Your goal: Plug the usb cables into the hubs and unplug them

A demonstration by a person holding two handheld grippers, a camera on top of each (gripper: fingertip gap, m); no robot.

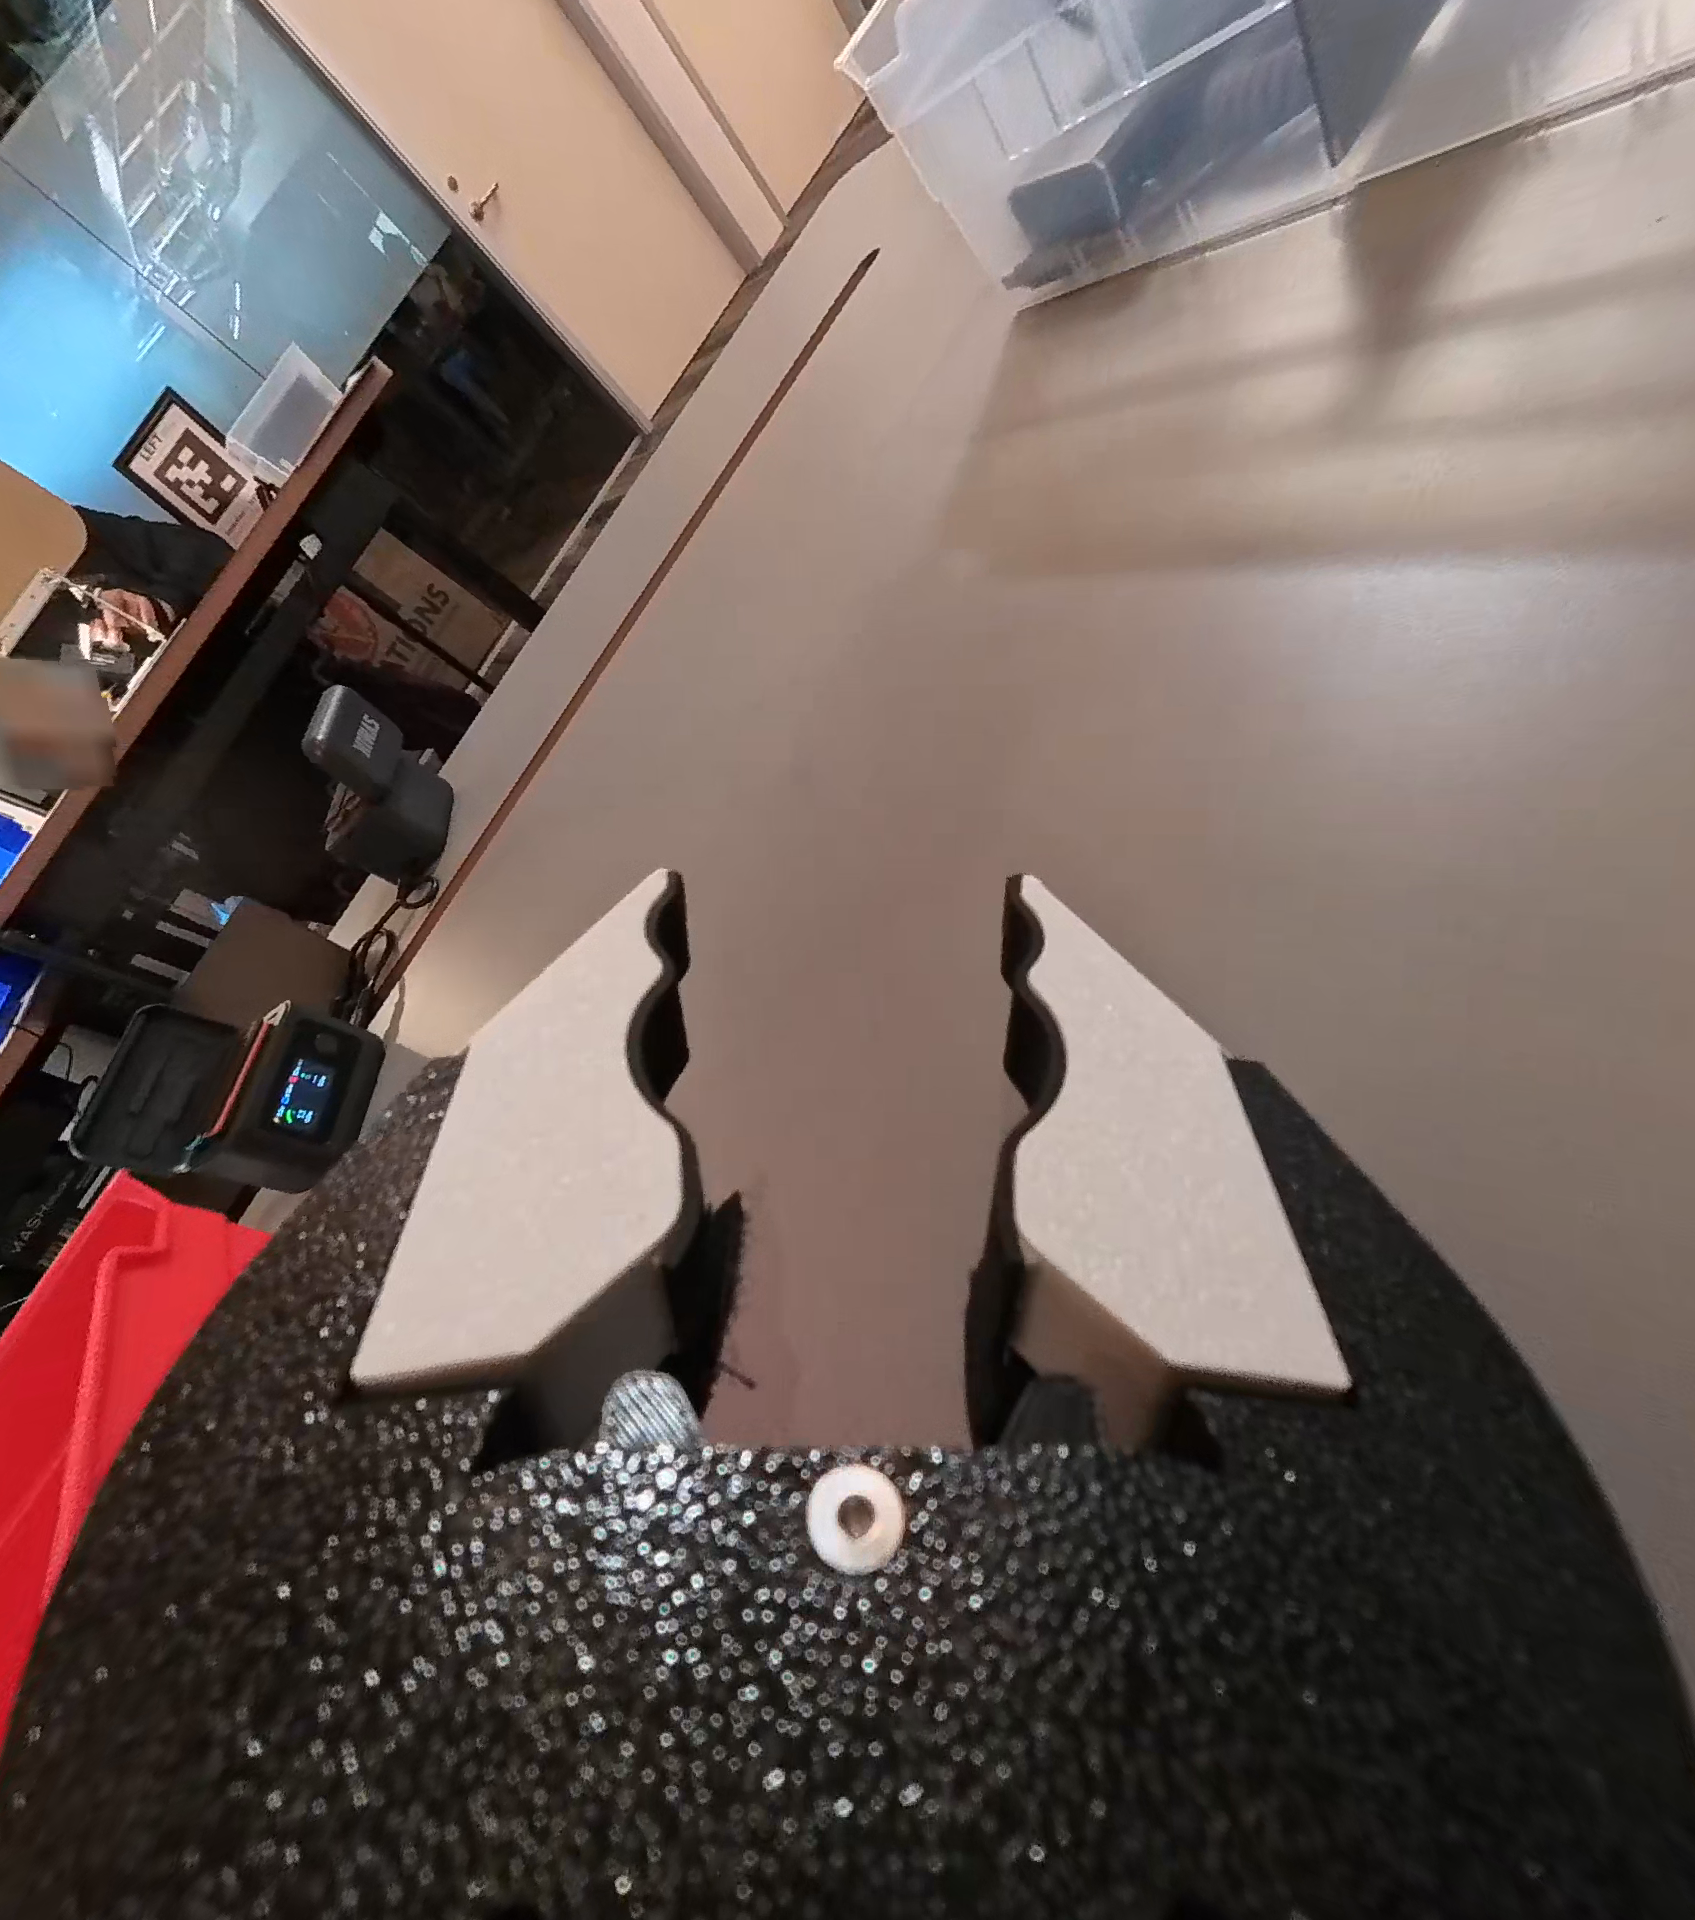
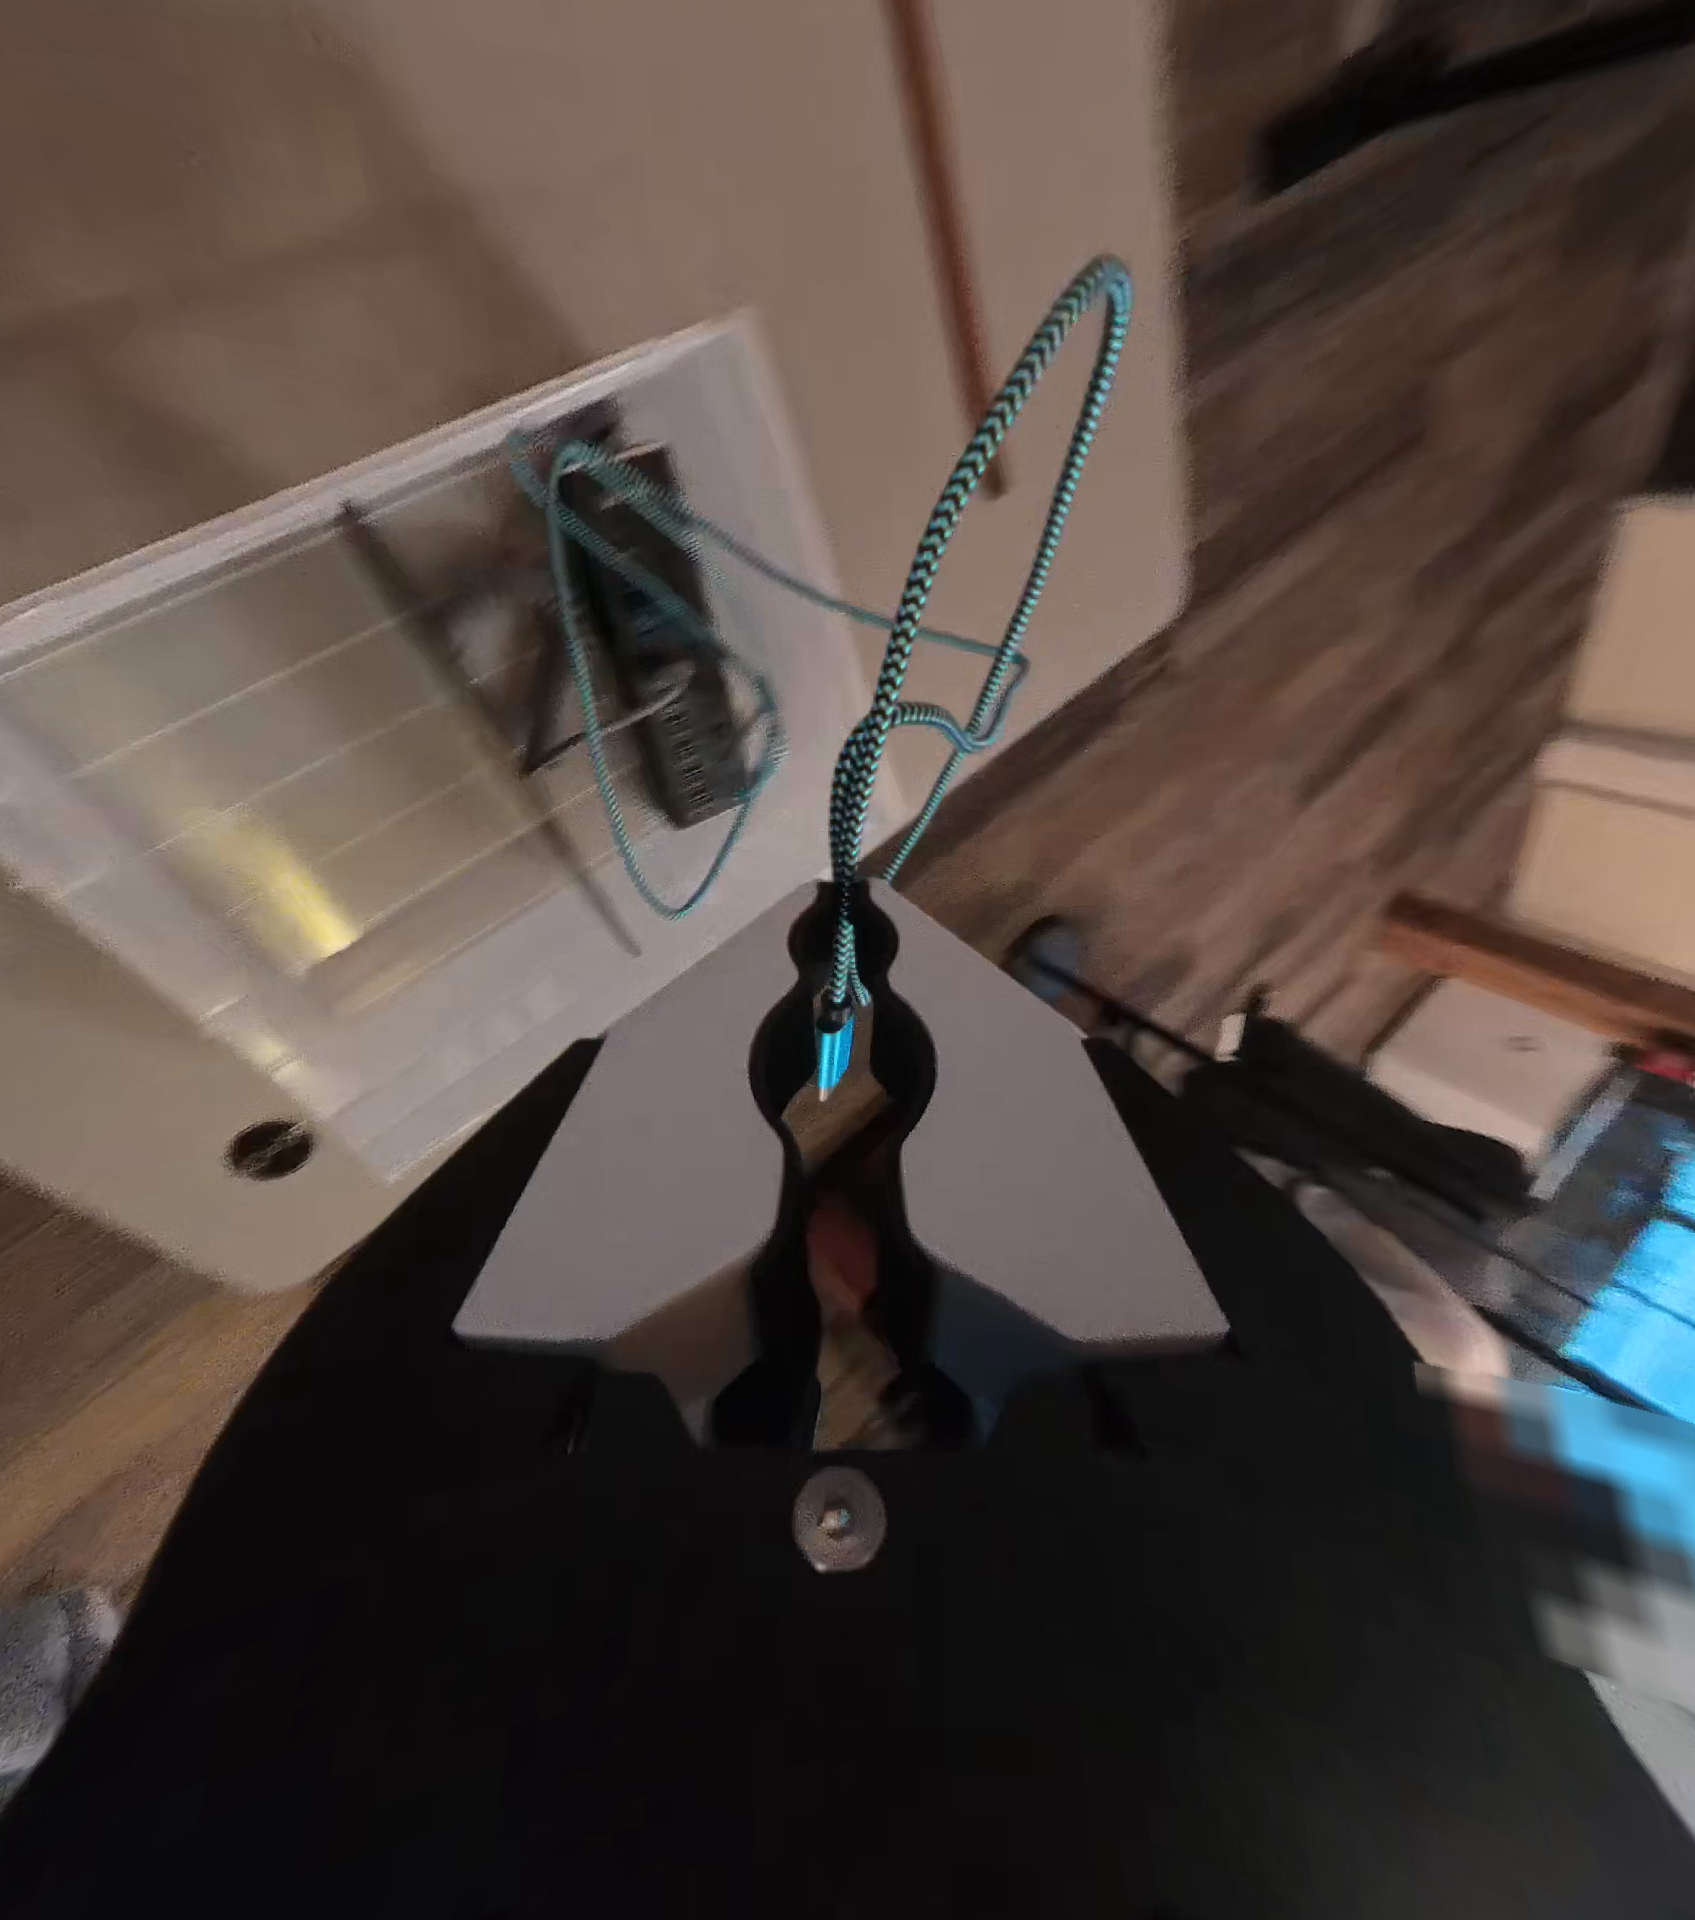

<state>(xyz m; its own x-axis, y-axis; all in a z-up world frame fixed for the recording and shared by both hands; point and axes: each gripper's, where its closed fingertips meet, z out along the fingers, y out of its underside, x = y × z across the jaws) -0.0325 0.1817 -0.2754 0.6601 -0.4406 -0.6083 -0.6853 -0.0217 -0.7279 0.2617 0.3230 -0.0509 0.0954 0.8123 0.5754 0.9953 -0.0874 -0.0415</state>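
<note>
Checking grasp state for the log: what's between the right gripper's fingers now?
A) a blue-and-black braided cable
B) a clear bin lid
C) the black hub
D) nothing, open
A: the right gripper is shut on the braided cable just behind its blue plug; the hub lies apart in the clear bin.

The right gripper [image 2: 845, 896] is pinching a braided teal and black usb cable [image 2: 1004, 416] between its tips, with the jaws closed on it. The blue metal plug [image 2: 835, 1049] of this cable is pointing back toward the camera, inside the round gap behind the tips. Beyond the tips, the cable is rising in a tall loop and then running back toward a clear plastic tray [image 2: 199, 748]. Inside this tray, at its far end, a long dark hub [image 2: 661, 665] is lying, with thin teal cable loops around it. The tray is resting on a pale table [image 2: 199, 208]. The whole picture is blurring.
</note>
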